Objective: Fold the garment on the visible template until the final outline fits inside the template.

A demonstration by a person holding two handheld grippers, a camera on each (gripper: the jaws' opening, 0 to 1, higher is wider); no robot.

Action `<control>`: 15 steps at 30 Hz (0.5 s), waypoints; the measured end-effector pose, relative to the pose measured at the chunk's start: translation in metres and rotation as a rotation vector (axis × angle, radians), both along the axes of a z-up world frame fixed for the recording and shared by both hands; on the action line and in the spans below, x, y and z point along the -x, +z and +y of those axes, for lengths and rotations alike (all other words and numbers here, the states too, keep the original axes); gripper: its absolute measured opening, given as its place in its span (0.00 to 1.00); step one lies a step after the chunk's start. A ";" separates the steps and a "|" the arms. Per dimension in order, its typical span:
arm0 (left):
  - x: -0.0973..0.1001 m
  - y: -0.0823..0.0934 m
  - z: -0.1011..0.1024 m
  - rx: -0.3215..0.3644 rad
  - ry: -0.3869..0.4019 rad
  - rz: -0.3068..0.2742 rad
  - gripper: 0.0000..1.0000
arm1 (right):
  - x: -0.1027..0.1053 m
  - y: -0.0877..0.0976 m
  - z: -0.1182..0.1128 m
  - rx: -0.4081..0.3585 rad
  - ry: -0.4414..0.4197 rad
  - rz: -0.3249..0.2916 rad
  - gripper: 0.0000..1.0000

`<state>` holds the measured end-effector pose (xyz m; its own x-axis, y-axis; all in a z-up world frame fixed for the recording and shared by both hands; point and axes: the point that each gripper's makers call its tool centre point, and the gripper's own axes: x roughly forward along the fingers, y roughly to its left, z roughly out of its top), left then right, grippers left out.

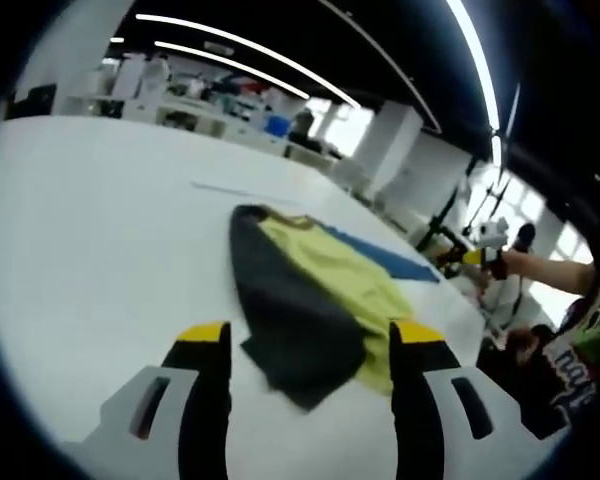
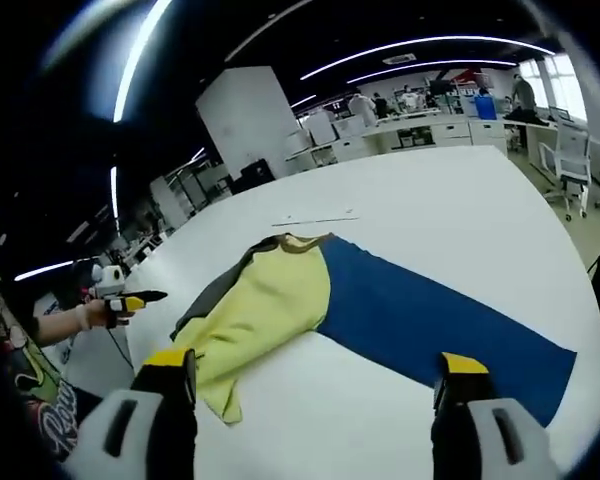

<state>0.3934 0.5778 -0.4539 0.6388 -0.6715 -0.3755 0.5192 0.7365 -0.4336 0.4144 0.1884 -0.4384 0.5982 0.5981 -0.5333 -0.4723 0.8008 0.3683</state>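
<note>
A yellow garment (image 1: 325, 265) with a dark grey part (image 1: 285, 310) lies crumpled on the white table (image 1: 90, 250). Its far side rests on the blue template (image 1: 390, 258). My left gripper (image 1: 310, 340) is open, hanging just above the grey near end and touching nothing. In the right gripper view the yellow garment (image 2: 265, 310) covers the left end of the long blue template (image 2: 430, 320), with the grey part (image 2: 212, 292) at its far left. My right gripper (image 2: 315, 365) is open above the near table edge, holding nothing. Each gripper is seen from the other side: the right (image 1: 485, 245), the left (image 2: 120, 290).
A thin strip (image 2: 315, 220) lies on the table (image 2: 460, 210) beyond the garment. A person's arm (image 1: 550, 270) and printed shirt (image 1: 575, 370) are at the table's right side. Desks and chairs (image 2: 570, 160) stand past the far edge.
</note>
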 end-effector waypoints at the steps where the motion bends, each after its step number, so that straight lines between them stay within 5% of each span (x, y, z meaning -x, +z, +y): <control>1: 0.000 -0.001 0.000 -0.001 0.000 0.002 0.59 | 0.001 0.000 0.001 -0.004 0.000 0.002 1.00; 5: 0.002 -0.007 0.005 -0.008 0.009 0.012 0.56 | 0.002 0.003 0.003 -0.013 -0.003 0.001 1.00; 11: 0.009 -0.023 0.001 -0.001 0.006 0.059 0.35 | 0.007 0.002 0.004 -0.005 -0.005 0.007 0.99; 15: 0.015 -0.044 -0.001 -0.063 0.002 0.088 0.32 | 0.009 0.002 0.003 -0.006 -0.006 0.011 0.98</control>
<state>0.3782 0.5765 -0.4982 0.6025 -0.6436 -0.4720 0.4796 0.7647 -0.4304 0.4051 0.1917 -0.4359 0.5961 0.5976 -0.5362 -0.4632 0.8015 0.3782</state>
